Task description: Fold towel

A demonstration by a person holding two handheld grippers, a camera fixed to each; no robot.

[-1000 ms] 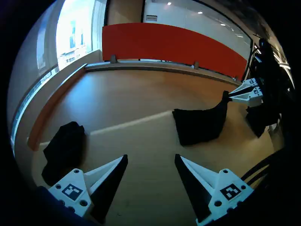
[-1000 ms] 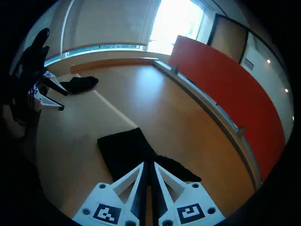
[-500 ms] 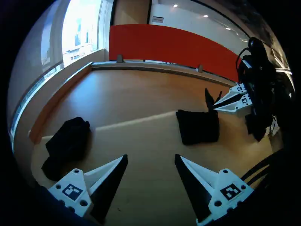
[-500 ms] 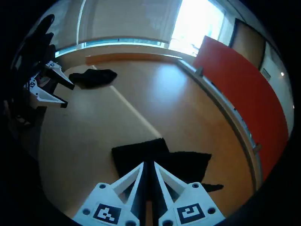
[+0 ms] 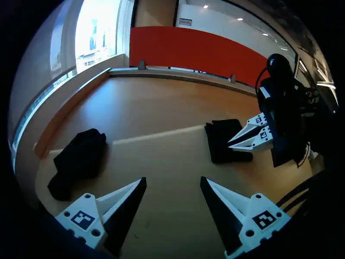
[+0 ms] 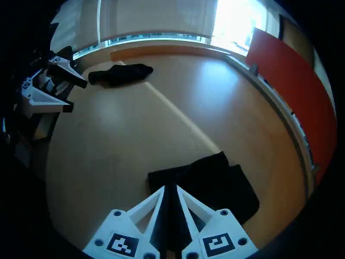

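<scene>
Right jaws on towel [image 6: 215,181], left apart

The left tool [image 5: 172,180] has white wedge-shaped fingers [image 5: 110,199] with black inner faces, screw holes [image 5: 87,196] and a square black-and-white marker [image 5: 83,219] on each. The right tool [image 6: 170,190] is built alike.

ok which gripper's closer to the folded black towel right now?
Right. The right gripper sits at the folded towel, jaws shut on its near edge. The left gripper hangs open farther off across bare table, nearer the crumpled towel.
</scene>
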